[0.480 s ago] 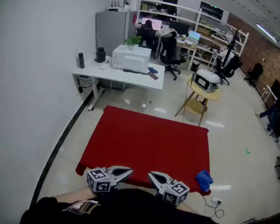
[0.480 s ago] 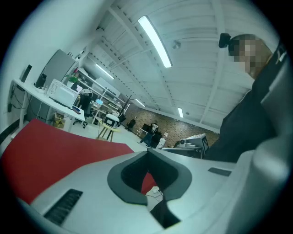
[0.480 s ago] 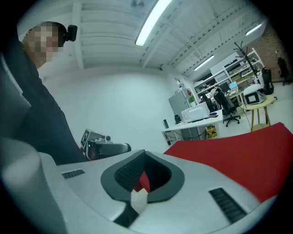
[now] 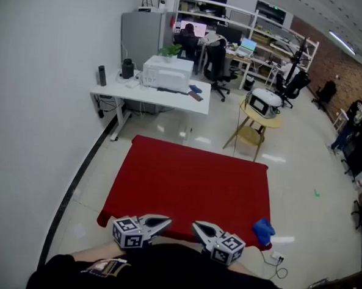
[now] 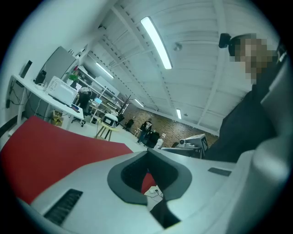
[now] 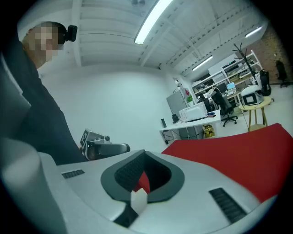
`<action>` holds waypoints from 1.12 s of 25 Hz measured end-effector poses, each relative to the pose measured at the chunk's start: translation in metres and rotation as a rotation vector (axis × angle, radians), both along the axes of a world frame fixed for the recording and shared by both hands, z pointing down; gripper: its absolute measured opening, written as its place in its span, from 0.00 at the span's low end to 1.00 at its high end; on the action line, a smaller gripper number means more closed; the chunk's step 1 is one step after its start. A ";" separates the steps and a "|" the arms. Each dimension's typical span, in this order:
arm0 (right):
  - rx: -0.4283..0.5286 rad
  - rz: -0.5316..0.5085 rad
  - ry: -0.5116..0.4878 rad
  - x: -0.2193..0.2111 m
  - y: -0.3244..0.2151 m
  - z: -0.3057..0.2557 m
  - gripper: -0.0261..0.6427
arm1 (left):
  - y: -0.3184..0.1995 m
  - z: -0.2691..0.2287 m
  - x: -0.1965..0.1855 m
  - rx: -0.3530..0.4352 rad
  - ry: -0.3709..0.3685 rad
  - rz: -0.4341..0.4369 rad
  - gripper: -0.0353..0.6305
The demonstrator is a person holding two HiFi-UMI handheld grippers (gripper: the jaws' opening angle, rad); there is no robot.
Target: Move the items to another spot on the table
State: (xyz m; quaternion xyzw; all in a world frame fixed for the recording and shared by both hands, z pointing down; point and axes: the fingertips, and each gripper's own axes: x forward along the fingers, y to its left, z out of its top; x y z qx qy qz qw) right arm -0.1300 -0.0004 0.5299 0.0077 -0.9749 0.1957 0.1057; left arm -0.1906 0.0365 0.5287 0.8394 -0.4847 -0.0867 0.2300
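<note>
With the left tongs (image 4: 163, 223) and right tongs (image 4: 199, 227) held closed at the near edge of the red tabletop (image 4: 191, 178), partly hidden by a dark torso (image 4: 173, 272), 1 blue item (image 4: 263, 230), too small to be identified, is seen at its near right corner, a white desk (image 4: 153, 96) beyond.

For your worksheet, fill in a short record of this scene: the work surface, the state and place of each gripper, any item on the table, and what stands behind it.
Surface: red-covered rectangular table, mostly bare
Left gripper: jaws together, nothing between them, at the near edge close to the person's body
Right gripper: jaws together, nothing between them, beside the left one
Item: blue crumpled soft thing at the table's near right corner, apart from both grippers
Behind: white desk bearing a white box-shaped machine; round wooden side table
Task progress: nothing picked up yet
</note>
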 end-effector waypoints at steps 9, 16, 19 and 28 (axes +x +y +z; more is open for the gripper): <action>0.009 0.050 0.048 -0.027 0.013 0.000 0.03 | 0.017 0.007 -0.030 0.001 0.032 0.037 0.04; 0.016 0.078 0.095 -0.034 0.032 0.012 0.03 | 0.026 0.025 -0.038 -0.021 0.066 0.100 0.04; 0.015 0.112 0.097 -0.019 0.027 0.013 0.03 | 0.017 0.031 -0.022 -0.036 0.062 0.150 0.04; 0.050 0.194 0.055 0.132 -0.051 0.016 0.03 | -0.056 0.025 0.094 -0.029 -0.031 0.176 0.04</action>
